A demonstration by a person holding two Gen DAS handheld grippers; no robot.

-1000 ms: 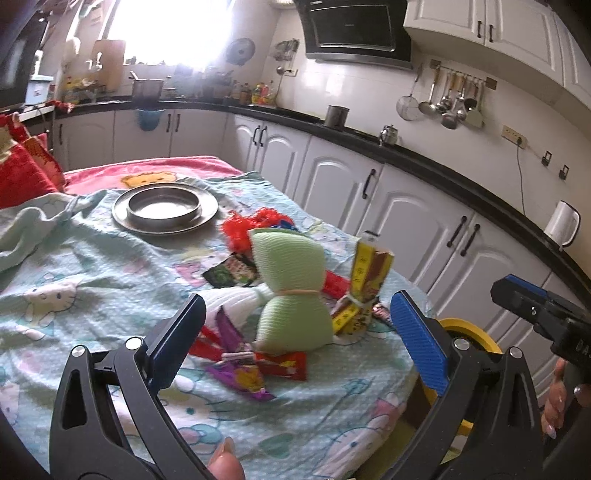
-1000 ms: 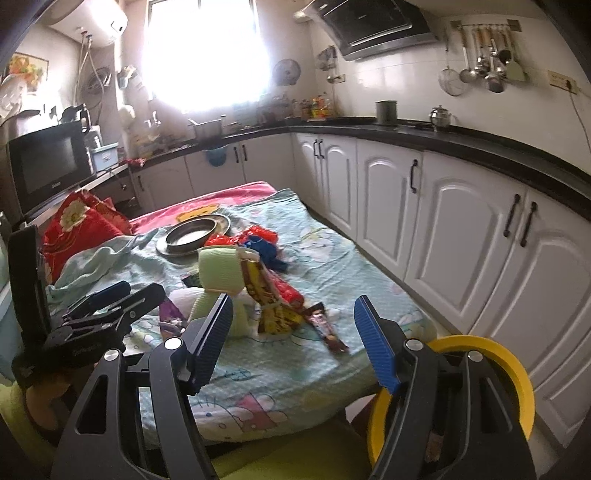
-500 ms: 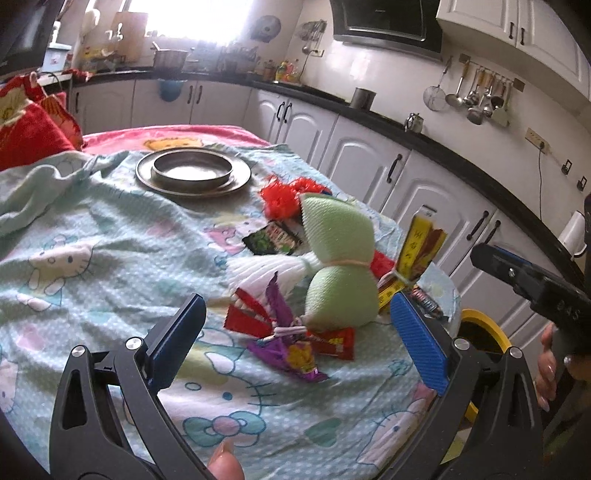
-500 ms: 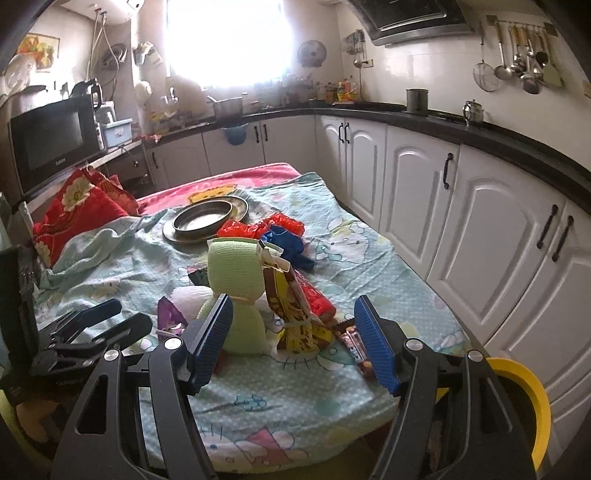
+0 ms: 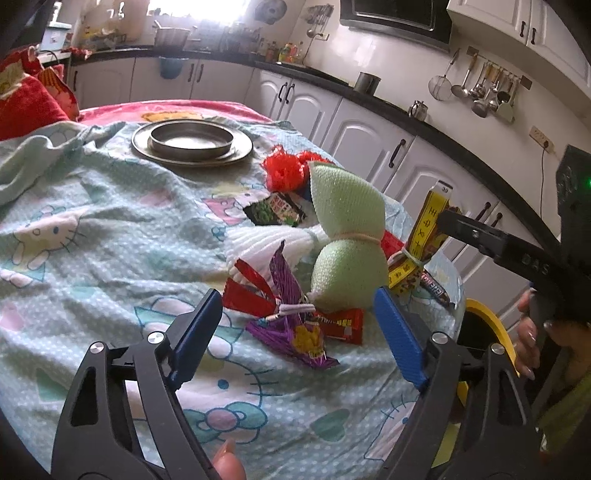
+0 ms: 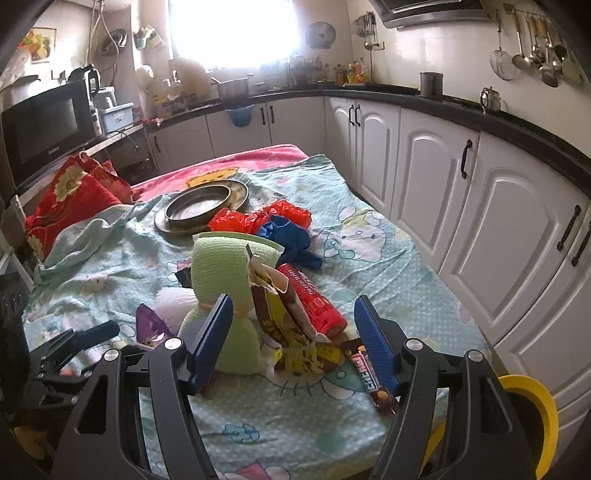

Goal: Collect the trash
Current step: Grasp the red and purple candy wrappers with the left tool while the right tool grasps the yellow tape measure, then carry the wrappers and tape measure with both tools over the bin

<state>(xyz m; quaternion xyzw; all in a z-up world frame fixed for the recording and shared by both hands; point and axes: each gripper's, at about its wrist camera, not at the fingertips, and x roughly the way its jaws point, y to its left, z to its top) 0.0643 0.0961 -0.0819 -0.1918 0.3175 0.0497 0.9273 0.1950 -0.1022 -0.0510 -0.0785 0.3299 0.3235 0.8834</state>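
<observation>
left wrist view looks low across the blanket (image 5: pixel 92 229) from its near edge, close to the wrapper pile (image 5: pixel 295 317). right wrist view sits further right, higher, facing the window (image 6: pixel 232 33). both share the green bundle (image 5: pixel 347 236) (image 6: pixel 221 273) and metal plates (image 5: pixel 192 142) (image 6: pixel 201 208).

Blown-out window (image 6: pixel 232 33) backlight, heavy fisheye bending, dark vignetted corners.

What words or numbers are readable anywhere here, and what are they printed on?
"DAS": on the black arm of the right tongs.
Too blurred: white lettering on the chocolate bar.
Unreadable: red characters on the yellow wrapper.
Too small: print on the red tube.
Too small: brand on the microwave.
</observation>
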